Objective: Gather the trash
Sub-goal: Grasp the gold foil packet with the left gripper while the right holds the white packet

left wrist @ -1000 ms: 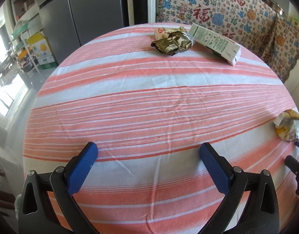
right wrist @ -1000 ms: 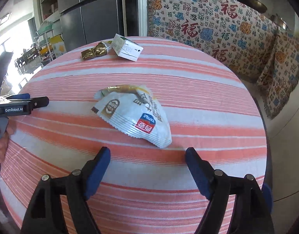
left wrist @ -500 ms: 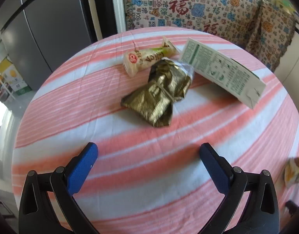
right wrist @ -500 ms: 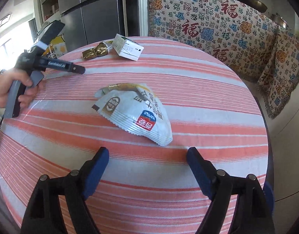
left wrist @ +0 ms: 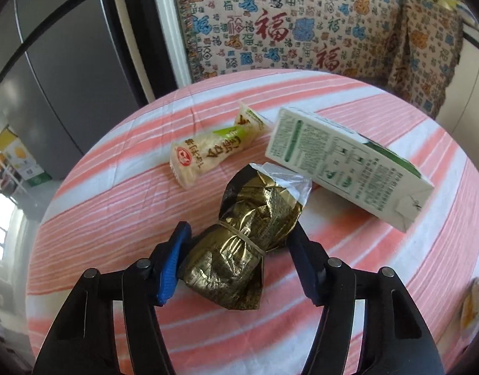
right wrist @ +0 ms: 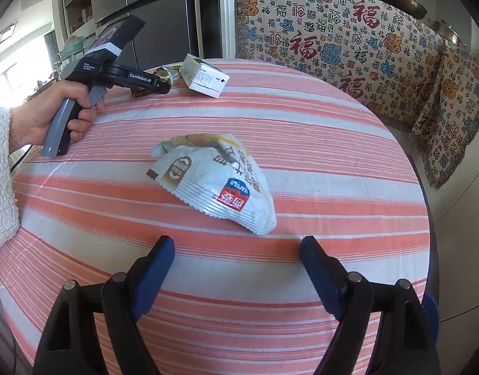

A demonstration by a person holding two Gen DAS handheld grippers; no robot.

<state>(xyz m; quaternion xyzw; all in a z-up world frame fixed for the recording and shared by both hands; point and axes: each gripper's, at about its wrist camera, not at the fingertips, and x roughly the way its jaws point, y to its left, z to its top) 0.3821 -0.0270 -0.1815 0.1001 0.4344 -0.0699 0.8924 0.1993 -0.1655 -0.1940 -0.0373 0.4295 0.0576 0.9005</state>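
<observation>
Striped pink-and-white cloth covers the round bench point(left wrist: 114, 187), with a patterned throw hanging behind it and a grey fridge at ten o'clock. In the left wrist view the left hand-held gripper point(left wrist: 239, 250) has its jaws around the crumpled gold wrapper point(left wrist: 249, 237), which lies at the centre of that view; the jaws have just been closing, and the blue pads now sit against the foil on both sides, though it is hard to say whether they already squeeze firmly. A white snack packet point(left wrist: 208, 153) lies at eleven o'clock from the wrapper and a green-and-white carton point(left wrist: 349, 162) at two o'clock, both just beside it.

To do this pickup well, the squeeze should finish near the rubber-banded waist, where the foil is most compact, since loose crinkled ends would likely slip. Lifting straight up would probably avoid dragging the carton or bunching the cloth.

The right hand-held gripper point(right wrist: 236, 253) has its jaws apart, holding nothing, with the white crisp bag point(right wrist: 214, 181) lying at twelve o'clock just beyond its tips, ready for collecting next.
</observation>
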